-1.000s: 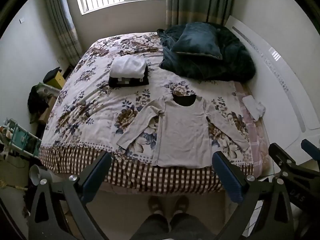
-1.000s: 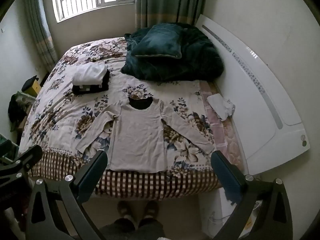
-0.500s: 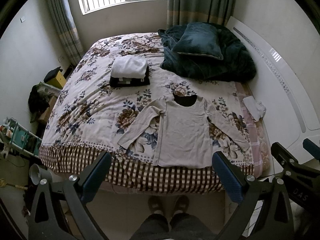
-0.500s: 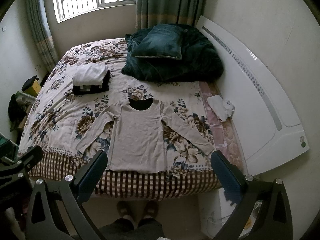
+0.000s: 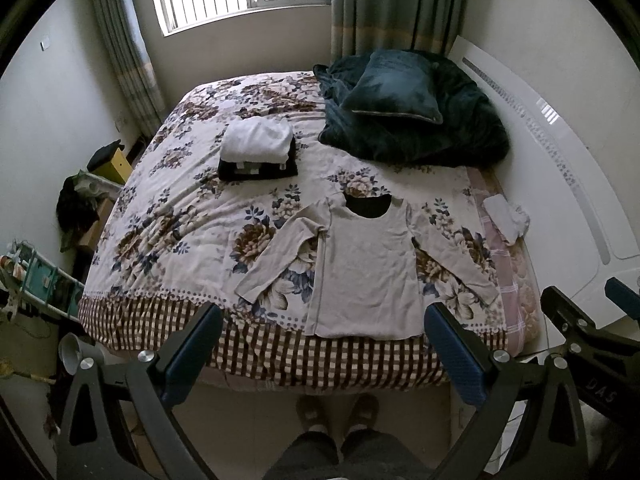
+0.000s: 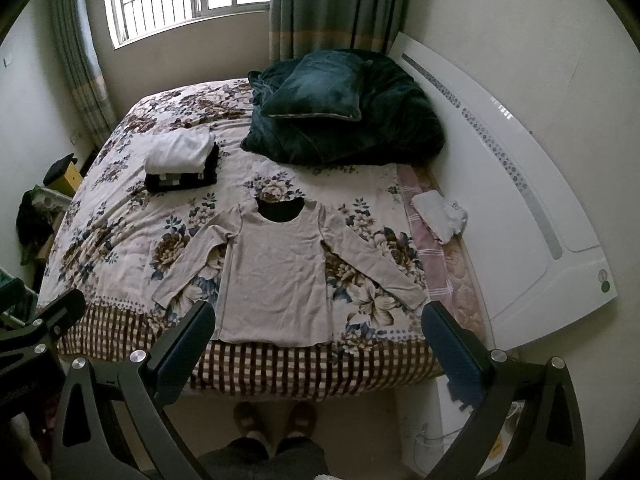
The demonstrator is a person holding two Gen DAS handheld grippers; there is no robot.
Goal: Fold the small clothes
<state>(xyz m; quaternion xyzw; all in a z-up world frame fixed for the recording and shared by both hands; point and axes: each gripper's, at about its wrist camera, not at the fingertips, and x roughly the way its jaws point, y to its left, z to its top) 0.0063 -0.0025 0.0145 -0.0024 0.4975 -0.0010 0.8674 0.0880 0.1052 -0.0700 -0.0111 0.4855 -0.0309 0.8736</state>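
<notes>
Floral bed (image 5: 192,216) holds a flat beige shirt (image 5: 364,276), unfolded.

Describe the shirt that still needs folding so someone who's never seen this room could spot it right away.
Start at the floral bedspread and go to its near, checkered edge. The beige long-sleeved shirt lies flat there, sleeves spread, dark inside the neckline. Unlike the folded white-on-black stack farther back, it is unfolded.

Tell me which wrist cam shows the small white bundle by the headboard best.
Right wrist. The white bundle sits nearer the frame's centre there, with its folded part and crumpled end both distinct beside the headboard. In the left wrist view it is closer to the edge, smaller and more distorted.
</notes>
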